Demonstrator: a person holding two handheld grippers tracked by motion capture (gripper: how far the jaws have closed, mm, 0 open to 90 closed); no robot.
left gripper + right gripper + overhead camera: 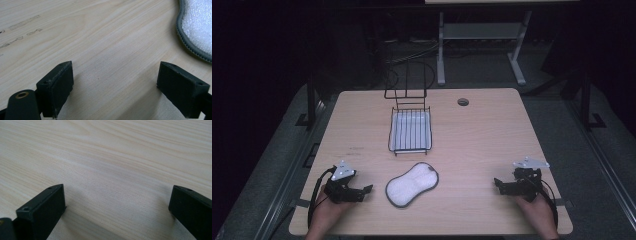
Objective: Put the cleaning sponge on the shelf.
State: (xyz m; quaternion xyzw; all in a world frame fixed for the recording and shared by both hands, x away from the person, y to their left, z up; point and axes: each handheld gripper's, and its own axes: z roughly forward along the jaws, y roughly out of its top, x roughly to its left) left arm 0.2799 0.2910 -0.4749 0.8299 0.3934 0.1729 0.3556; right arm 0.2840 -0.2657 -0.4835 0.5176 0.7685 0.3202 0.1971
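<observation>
Start of the job, by the look of it: nothing gripped, nothing lifted. Left gripper down at 7 o'clock on the table, low over the wood, jaws spread wide with bare tabletop between them in the left gripper view. Right gripper at 5 o'clock, likewise wide and holding nothing, plain wood grain between its jaws in the right gripper view.

White pad with grey stitched edge flat on the table at about 6 o'clock, near the front edge, long axis tilted toward 1 o'clock. Just off the left gripper's tips at their 3 o'clock, near but apart; well apart from the right gripper, off at its 9 o'clock. Grey rim of the pad visible at the upper right of the left gripper view, beyond the jaws and outside their gap.

Wire rack at table centre, toward 12 o'clock from the pad, a pale liner in its tray, tall loop handle at the far end.

Probable next move: short slide toward the pad's near end, one jaw under or against the thin rim, firm pinch on a soft, floppy edge. Likely destination the rack, though that stays a guess.
</observation>
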